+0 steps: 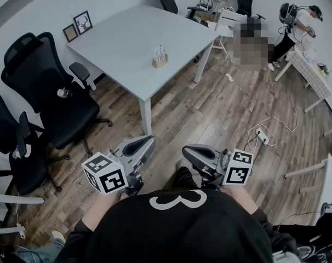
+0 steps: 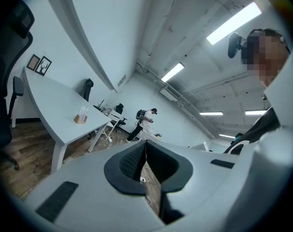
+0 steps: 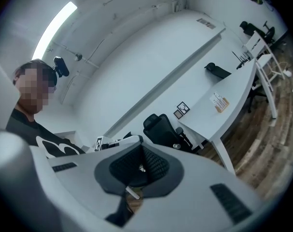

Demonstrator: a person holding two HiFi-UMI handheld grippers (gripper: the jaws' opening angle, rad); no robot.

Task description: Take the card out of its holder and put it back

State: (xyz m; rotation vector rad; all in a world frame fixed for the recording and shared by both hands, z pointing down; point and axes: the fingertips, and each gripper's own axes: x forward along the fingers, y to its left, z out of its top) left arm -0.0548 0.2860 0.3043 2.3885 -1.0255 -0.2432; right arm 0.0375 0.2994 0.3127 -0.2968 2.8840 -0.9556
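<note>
A: Which step is judged to be in hand?

B: None yet. The approach is not begun. The left gripper [image 1: 146,143] and the right gripper [image 1: 189,149] are held level near the body. Each has its jaws pressed together, with nothing between them.

A: Where is the card found?

B: At twelve o'clock from the grippers, well apart from them. The card [image 1: 160,50] stands upright in its holder [image 1: 159,62] near the table's [image 1: 122,43] right-hand edge.

A: What is called for next?

B: The table must be reached. Probably one gripper's jaws must be parted and closed on the card's top edge while the holder is steadied.

A: And the counts?

B: Two grippers, one holder and one grey table are counted. Two framed pictures [image 1: 78,26] sit at ten o'clock from the holder. Two black chairs [image 1: 48,86] stand at the left. The cards cannot be counted.
</note>
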